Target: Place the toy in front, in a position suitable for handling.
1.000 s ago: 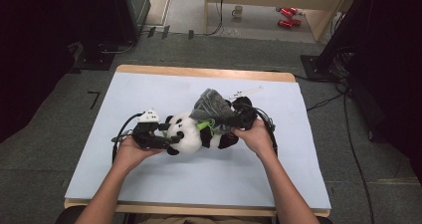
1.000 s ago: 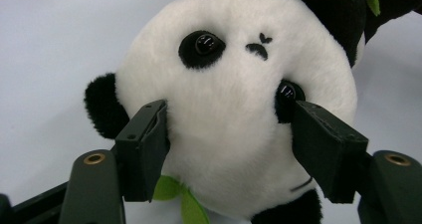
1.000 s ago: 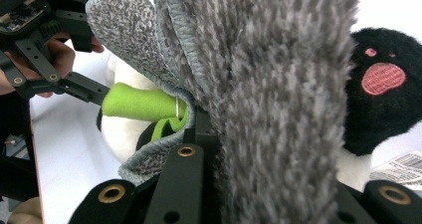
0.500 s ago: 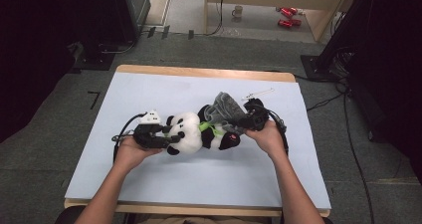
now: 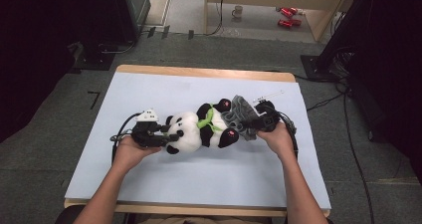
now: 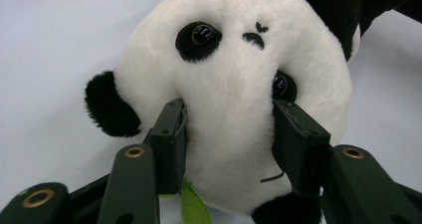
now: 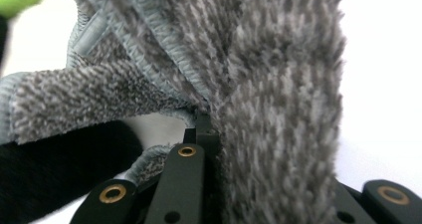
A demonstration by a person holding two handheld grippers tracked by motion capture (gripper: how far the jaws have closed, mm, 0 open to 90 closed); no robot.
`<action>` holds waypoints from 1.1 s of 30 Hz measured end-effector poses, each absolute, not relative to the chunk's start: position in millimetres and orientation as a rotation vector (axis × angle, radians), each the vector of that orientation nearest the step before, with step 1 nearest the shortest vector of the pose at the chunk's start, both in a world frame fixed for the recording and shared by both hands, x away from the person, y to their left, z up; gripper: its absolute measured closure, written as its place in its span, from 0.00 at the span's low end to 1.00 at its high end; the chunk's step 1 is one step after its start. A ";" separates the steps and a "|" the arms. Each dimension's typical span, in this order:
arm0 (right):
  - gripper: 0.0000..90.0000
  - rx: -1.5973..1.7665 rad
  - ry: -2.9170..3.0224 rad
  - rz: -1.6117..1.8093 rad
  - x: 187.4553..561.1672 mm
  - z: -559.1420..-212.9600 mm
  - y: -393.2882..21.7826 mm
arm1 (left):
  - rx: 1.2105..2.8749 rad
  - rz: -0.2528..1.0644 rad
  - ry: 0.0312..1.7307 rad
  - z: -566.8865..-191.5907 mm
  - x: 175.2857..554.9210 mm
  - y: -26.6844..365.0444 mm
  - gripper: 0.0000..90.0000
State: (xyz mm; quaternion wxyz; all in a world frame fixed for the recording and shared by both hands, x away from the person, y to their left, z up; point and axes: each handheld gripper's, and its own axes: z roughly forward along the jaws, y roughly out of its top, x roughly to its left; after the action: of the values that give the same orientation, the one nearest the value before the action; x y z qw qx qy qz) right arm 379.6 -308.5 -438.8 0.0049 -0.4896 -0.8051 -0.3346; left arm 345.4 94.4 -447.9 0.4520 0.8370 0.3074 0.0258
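Two forearms entered from the near edge of the table (image 5: 149, 92), one toward each end of a plush panda (image 5: 199, 132) lying on its side near the middle of the pale surface, head toward the left edge.

Left side: the left hand (image 5: 128, 152) lay low on the table, forearm angled up from the near-left corner, wrist roughly level. It held the left gripper (image 5: 160, 135) pointing toward the right edge, straight at the panda's head. In the left gripper view the two black jaws pressed into the white plush of the head from either side, just below the eyes, denting the fur. The jaws had just been closing and had come to rest clamped on the head.

Centre: the panda's body, with a green band round the neck, stretched toward the right; its black legs met a grey knitted garment (image 5: 241, 115).

Right side: the right hand (image 5: 276, 137) came in from the near-right, fingers wrapped round the right gripper (image 5: 251, 127), which pointed left at the garment. In the right gripper view the jaws stood drawn together, pinching a fold of the grey fabric (image 7: 278, 109) near its stitched hem. The garment was bunched at the panda's feet, toward the right edge.
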 end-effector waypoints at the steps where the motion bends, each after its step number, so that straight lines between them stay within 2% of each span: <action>1: 0.89 -1.545 -2.515 -1.061 379.1 -436.6 -311.3 | 2.065 0.056 0.766 -447.1 346.4 94.9 0.58; 7: 0.89 -1.523 -2.467 -1.303 367.9 -402.6 -317.2 | 2.078 0.041 0.799 -438.4 346.5 93.4 0.81; 12: 0.89 -1.418 -2.489 -1.433 356.0 -374.9 -301.3 | 2.033 -0.051 0.790 -431.4 345.3 91.0 0.91; 17: 0.89 -1.293 -2.523 -1.500 341.1 -347.5 -278.0 | 1.994 -0.162 0.759 -424.0 343.3 88.0 0.93; 22: 0.89 -1.162 -2.539 -1.506 326.4 -332.5 -252.8 | 1.942 -0.248 0.814 -425.3 345.7 90.4 0.93; 27: 0.89 -1.067 -2.591 -1.380 323.4 -348.0 -226.4 | 1.947 -0.188 0.895 -430.6 351.4 98.5 0.93; 33: 0.89 -1.085 -2.619 -1.227 330.3 -377.7 -218.3 | 1.969 -0.138 0.889 -434.5 352.9 99.4 0.91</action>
State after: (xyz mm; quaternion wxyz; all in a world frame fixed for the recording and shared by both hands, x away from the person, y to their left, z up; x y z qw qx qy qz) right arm 330.3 -218.3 -377.7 0.0262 -0.3511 -0.8475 -0.3972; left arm 352.9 99.4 -434.5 0.4693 0.8031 0.3626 -0.0564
